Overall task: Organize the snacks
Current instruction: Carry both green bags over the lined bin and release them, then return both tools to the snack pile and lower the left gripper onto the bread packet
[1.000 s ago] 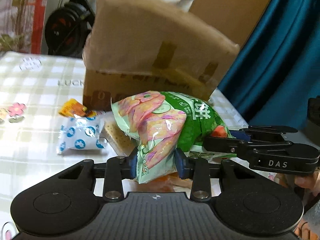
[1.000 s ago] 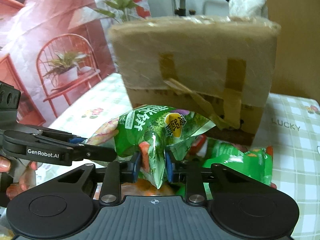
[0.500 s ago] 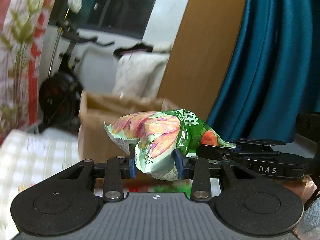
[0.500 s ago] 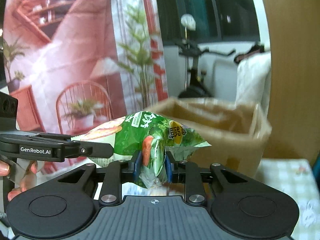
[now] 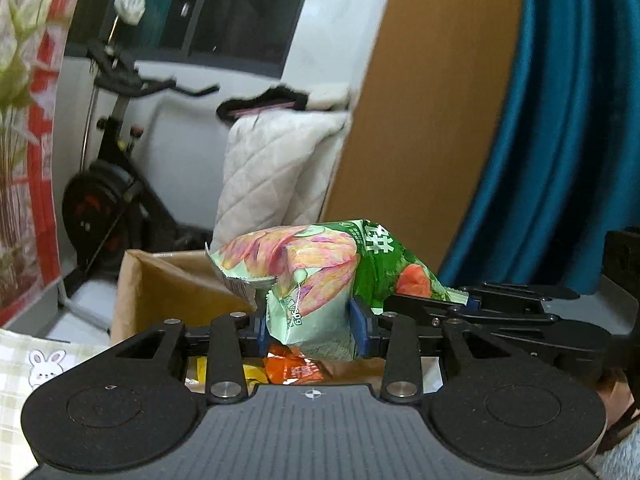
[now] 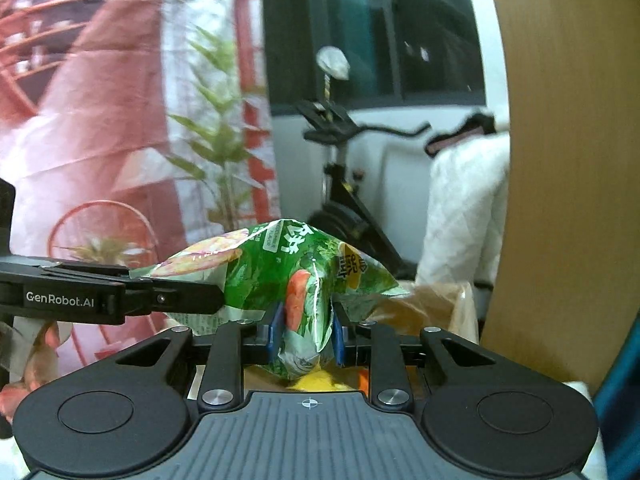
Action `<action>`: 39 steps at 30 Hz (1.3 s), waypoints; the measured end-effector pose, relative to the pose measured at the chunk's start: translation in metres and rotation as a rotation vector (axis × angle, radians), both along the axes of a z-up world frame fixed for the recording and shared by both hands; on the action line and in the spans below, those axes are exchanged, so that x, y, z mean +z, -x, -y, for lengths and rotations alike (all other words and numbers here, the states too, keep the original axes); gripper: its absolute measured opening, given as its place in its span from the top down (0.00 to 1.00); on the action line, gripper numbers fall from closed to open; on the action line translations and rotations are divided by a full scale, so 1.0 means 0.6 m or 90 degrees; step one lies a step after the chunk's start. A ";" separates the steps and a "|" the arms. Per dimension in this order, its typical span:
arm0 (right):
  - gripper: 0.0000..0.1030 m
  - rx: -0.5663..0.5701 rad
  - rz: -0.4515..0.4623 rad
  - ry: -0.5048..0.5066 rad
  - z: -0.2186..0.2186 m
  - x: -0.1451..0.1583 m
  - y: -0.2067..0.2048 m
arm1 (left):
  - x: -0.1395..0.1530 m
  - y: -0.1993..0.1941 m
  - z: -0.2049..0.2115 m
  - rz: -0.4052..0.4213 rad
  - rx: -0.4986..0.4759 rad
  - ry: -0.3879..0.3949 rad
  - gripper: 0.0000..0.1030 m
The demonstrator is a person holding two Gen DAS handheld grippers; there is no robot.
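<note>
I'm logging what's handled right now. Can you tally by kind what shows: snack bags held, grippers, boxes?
Green snack bag, held at both ends: 1
Grippers, left gripper and right gripper, both shut on it: 2
Open cardboard box below: 1
Total: 4

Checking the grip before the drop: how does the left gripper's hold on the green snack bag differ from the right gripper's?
The left gripper pinches the green snack bag at its pink-printed end; the right gripper pinches its greener end. The left fingers stand wider apart than the right fingers. Both are shut on the one bag, above the open cardboard box.
</note>
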State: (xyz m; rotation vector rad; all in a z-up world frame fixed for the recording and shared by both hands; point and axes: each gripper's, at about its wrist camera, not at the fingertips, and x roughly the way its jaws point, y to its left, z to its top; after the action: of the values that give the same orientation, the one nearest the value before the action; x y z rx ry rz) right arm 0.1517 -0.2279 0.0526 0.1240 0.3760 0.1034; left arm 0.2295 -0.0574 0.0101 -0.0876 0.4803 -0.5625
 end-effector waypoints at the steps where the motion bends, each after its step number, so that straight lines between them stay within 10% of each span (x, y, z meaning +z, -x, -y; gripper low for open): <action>1: 0.78 -0.005 -0.009 -0.005 0.004 -0.012 -0.016 | -0.008 -0.016 0.007 -0.006 0.004 -0.003 0.61; 5: 0.77 -0.024 -0.035 -0.010 0.013 -0.050 -0.062 | -0.031 -0.059 0.023 -0.025 0.020 -0.013 0.55; 10: 0.52 -0.058 -0.052 -0.030 0.013 -0.092 -0.087 | -0.042 -0.052 -0.008 -0.041 0.062 -0.025 0.33; 25: 0.52 -0.076 -0.016 -0.076 0.036 -0.126 0.106 | -0.015 0.115 -0.145 -0.062 0.163 0.035 0.32; 39: 0.52 -0.057 -0.096 -0.090 -0.055 -0.248 0.222 | -0.127 0.239 -0.142 -0.150 0.132 -0.010 0.32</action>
State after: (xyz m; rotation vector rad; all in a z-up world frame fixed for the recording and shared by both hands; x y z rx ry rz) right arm 0.0186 -0.1949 -0.0965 0.2895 0.5134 0.0320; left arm 0.0863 0.0280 -0.0662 -0.1874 0.6966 -0.3457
